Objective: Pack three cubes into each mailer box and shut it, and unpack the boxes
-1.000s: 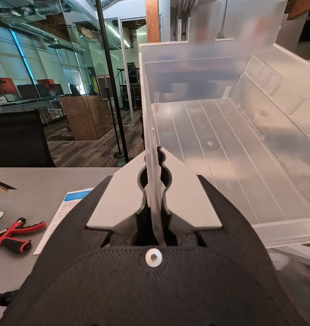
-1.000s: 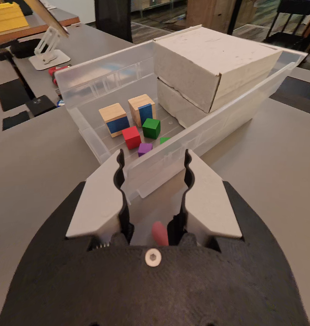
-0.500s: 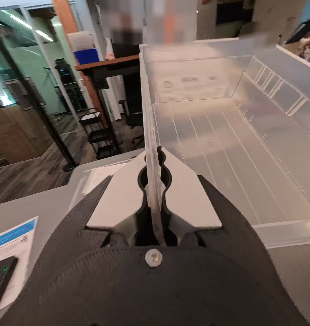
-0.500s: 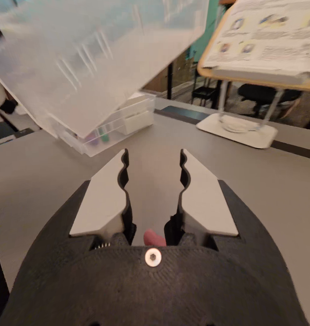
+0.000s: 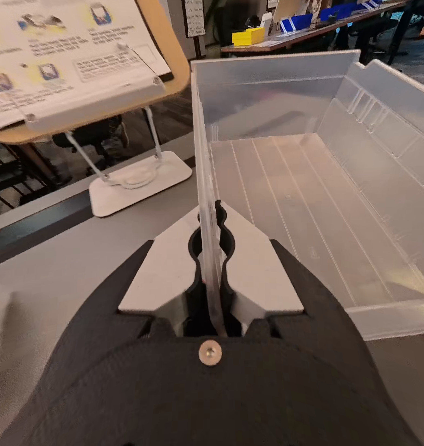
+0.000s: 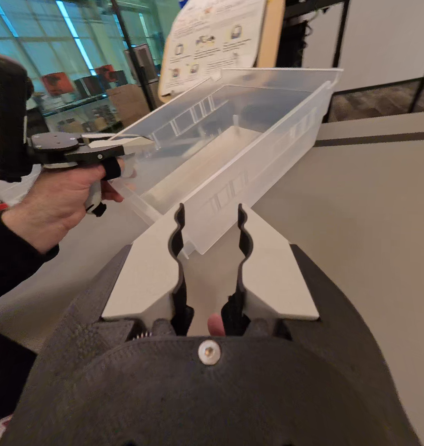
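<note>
An empty clear plastic bin (image 5: 326, 193) fills the right of the left wrist view. My left gripper (image 5: 209, 212) is shut on the bin's left side wall and holds it. The right wrist view shows the same bin (image 6: 230, 149) tilted, its near corner low over the grey table (image 6: 350, 217). The left gripper (image 6: 124, 144) shows there, clamped on the bin's wall, with a person's hand (image 6: 61, 193) on its handle. My right gripper (image 6: 209, 210) is open and empty, just in front of the bin's near corner. No cubes or mailer boxes are in view.
A tilted board with instruction sheets on a white stand (image 5: 138, 183) is left of the bin; it also shows behind the bin in the right wrist view (image 6: 213, 45). A dark strip (image 6: 374, 138) crosses the table at the right.
My left gripper has carried the empty bin round to the right, past the instruction stand. My right gripper has swung away from the bin with cubes and boxes and now faces the carried bin.
</note>
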